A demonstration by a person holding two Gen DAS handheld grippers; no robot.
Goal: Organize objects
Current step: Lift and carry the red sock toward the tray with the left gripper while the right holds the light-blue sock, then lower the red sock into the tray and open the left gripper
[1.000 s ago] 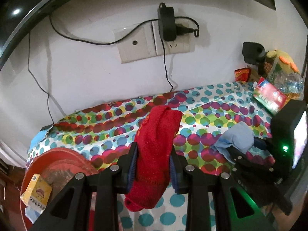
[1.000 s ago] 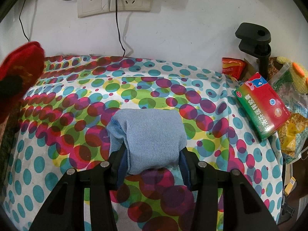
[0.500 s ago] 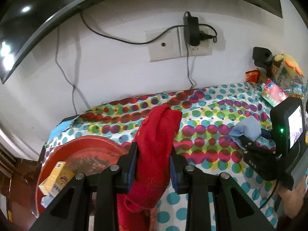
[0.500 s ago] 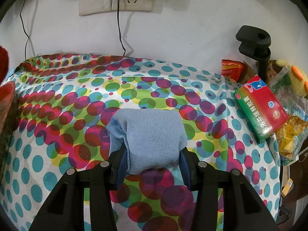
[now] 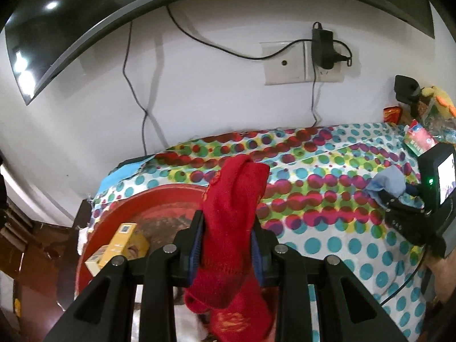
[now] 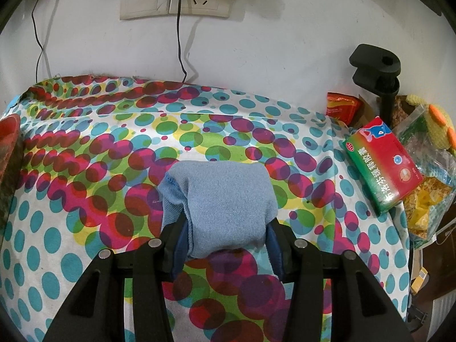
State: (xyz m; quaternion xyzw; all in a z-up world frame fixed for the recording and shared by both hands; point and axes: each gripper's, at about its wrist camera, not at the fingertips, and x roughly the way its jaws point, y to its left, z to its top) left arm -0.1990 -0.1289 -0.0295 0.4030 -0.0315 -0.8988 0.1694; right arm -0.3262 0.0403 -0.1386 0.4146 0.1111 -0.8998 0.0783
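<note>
My left gripper (image 5: pixel 228 228) is shut on a red sock (image 5: pixel 236 199), which hangs limp from the pads above a red basin (image 5: pixel 159 198) at the table's left end. A yellow box (image 5: pixel 119 239) lies in that basin. My right gripper (image 6: pixel 225 245) is shut on a folded light-blue cloth (image 6: pixel 225 196) that rests on the spotted tablecloth (image 6: pixel 108 148). In the left wrist view the right gripper (image 5: pixel 399 202) and its blue cloth (image 5: pixel 389 182) show at the far right. The sock's lower end hides part of the basin's inside.
A red-and-green box (image 6: pixel 382 162), a red packet (image 6: pixel 340 108), snack bags (image 6: pixel 430 176) and a black clamp stand (image 6: pixel 376 68) crowd the table's right end. Wall sockets with a plugged charger (image 5: pixel 322 48) and hanging cables sit behind. A dark screen (image 5: pixel 85 14) hangs above left.
My left gripper has carried the red sock leftward, away from the right gripper, so the red basin now lies under it. The right gripper and blue cloth stayed put.
</note>
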